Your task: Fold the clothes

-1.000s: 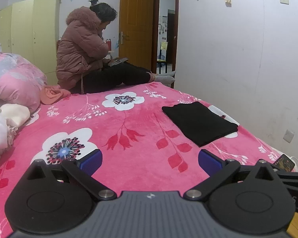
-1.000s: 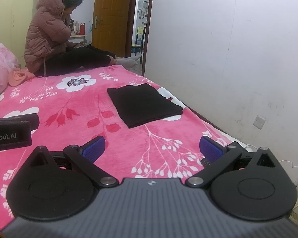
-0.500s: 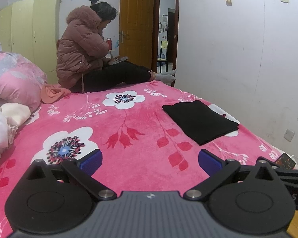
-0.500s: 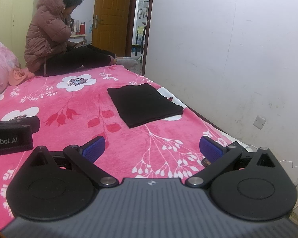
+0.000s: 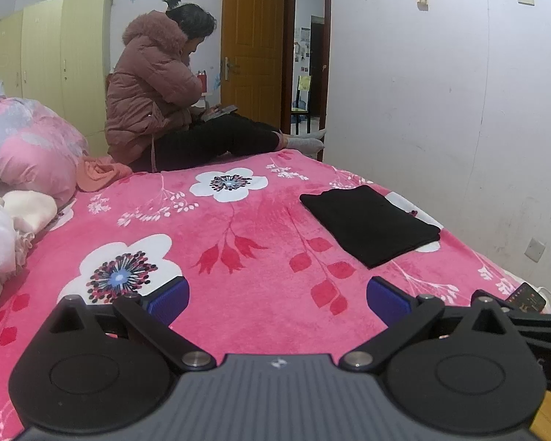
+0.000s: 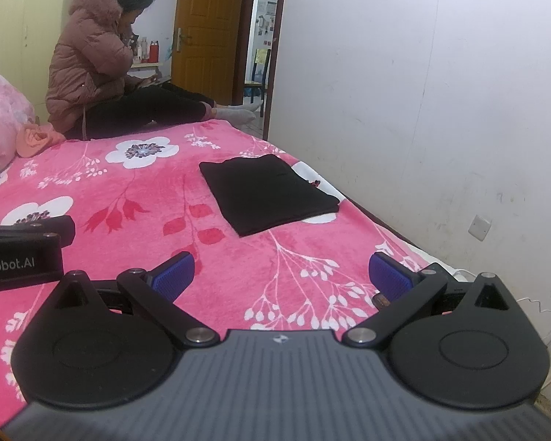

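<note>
A black garment (image 5: 371,226) (image 6: 266,191) lies folded into a flat rectangle on the pink flowered blanket (image 5: 238,286) (image 6: 128,191), near the bed's right edge by the wall. My left gripper (image 5: 277,296) hovers low over the blanket, well short of the garment, open with nothing between its blue pads. My right gripper (image 6: 281,273) is open too, empty, closer to the garment and just in front of it. The left gripper's black body (image 6: 22,253) shows at the left edge of the right wrist view.
A person in a pink padded coat (image 5: 154,99) sits at the bed's far end. A pile of pale clothes (image 5: 3,235) and a pink quilt (image 5: 25,154) lie at the left. A phone (image 5: 525,297) rests near the right edge. The white wall (image 5: 459,110) runs close along the right.
Both grippers have barely shifted. The seated person has bent a little further over the phone in their hands. The black garment has not moved.
</note>
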`<action>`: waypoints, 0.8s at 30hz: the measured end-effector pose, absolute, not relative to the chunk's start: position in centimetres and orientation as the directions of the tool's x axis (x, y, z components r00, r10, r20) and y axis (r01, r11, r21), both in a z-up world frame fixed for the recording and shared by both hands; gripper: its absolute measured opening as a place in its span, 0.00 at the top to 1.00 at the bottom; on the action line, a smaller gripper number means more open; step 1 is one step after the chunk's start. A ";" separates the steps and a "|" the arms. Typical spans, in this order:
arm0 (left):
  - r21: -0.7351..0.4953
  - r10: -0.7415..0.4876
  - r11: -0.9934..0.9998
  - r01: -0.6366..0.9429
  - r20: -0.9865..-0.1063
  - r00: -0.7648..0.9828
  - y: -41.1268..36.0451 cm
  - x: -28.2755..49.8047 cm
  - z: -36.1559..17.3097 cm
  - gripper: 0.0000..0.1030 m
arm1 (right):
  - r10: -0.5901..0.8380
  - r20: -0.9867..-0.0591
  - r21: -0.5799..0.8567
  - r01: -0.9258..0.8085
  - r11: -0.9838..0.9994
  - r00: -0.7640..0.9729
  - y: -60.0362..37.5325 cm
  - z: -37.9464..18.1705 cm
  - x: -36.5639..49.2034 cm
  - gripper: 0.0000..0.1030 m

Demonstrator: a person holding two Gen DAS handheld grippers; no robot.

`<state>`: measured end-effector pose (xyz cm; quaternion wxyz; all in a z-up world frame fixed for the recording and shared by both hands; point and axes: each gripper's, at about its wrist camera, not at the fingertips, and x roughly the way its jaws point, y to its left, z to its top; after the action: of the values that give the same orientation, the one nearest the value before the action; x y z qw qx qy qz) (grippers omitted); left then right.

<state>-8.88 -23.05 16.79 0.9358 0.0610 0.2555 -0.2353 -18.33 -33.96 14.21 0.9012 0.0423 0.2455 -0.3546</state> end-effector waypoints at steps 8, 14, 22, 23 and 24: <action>-0.012 -0.420 0.876 0.483 -0.513 0.749 -23.8 -9.2 16.7 0.00 | -0.631 -0.470 -0.106 0.670 0.734 0.617 -34.4 14.3 -18.8 0.01; -0.011 -0.421 0.874 0.485 -0.514 0.747 -24.1 -9.3 16.7 0.00 | -0.636 -0.472 -0.102 0.679 0.727 0.610 -35.0 14.2 -19.0 0.01; -0.010 -0.420 0.875 0.485 -0.516 0.747 -24.3 -9.5 16.7 0.00 | -0.634 -0.475 -0.095 0.681 0.726 0.610 -35.3 14.2 -19.2 0.01; -0.010 -0.419 0.875 0.485 -0.516 0.747 -24.3 -9.5 16.7 0.00 | -0.634 -0.475 -0.095 0.681 0.726 0.610 -35.3 14.2 -19.2 0.01; -0.009 -0.419 0.875 0.484 -0.516 0.747 -24.3 -9.5 16.7 0.00 | -0.633 -0.476 -0.095 0.679 0.728 0.611 -35.3 14.2 -19.2 0.01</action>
<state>-9.54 -24.34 16.70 0.9325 0.0629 0.2605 -0.2421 -19.17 -35.28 14.19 0.8962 0.0474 0.2463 -0.3660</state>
